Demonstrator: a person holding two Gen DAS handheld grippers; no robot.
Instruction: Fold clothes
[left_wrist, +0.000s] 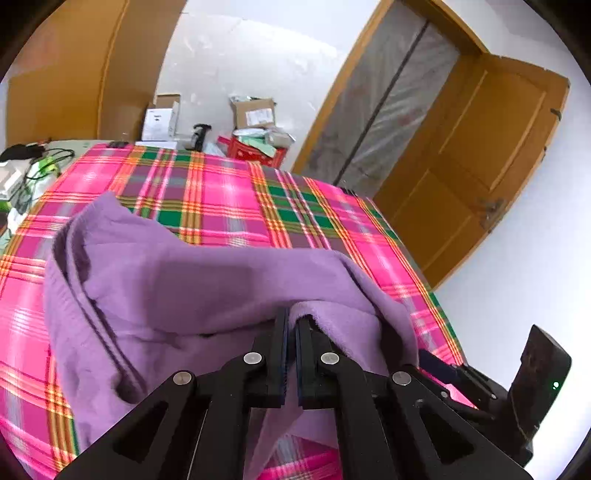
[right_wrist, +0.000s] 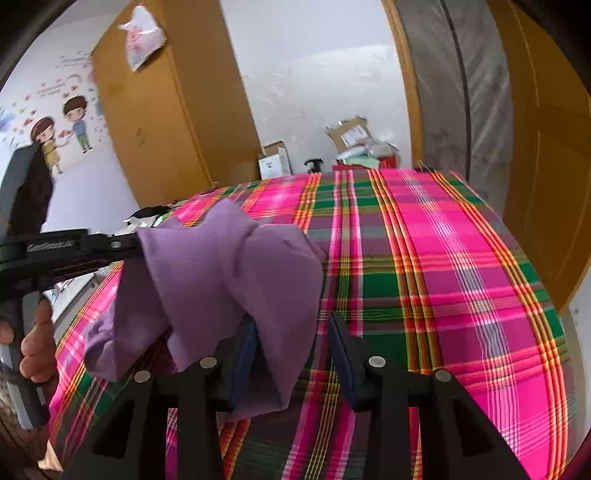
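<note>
The purple garment (left_wrist: 207, 280) was held up over the bed (left_wrist: 221, 199), with its lower part resting on the checked cloth. The left claw (left_wrist: 291, 325) was squeezed shut on a thick folded edge of the garment — most likely so that the edge could be lifted and carried over to make a fold. The cloth hung from that pinch in soft loose folds, so it was judged to be floppy and easy to drop.

The right claw (right_wrist: 295, 332) was held with its jaws apart. A flap of the garment (right_wrist: 229, 280) hung between them and lay against the left pad, but it was not pinched, since the other pad stood well clear of it. It looked as if that side had been let go, or was yet to be gripped — which one could not be told.

In the right wrist view the left claw's handle (right_wrist: 59, 247) was seen beside the garment, gripped by a hand (right_wrist: 37, 343).

The bed was covered with a bright pink, green and yellow checked sheet, pulled flat. Beyond it, cardboard boxes (left_wrist: 255, 110) were piled by a white wall. A brown wooden door (left_wrist: 487, 166) stood open, a tall brown wardrobe (right_wrist: 155, 122) was seen by the wall, and cartoon stickers (right_wrist: 59, 129) were stuck on the wall beside it
</note>
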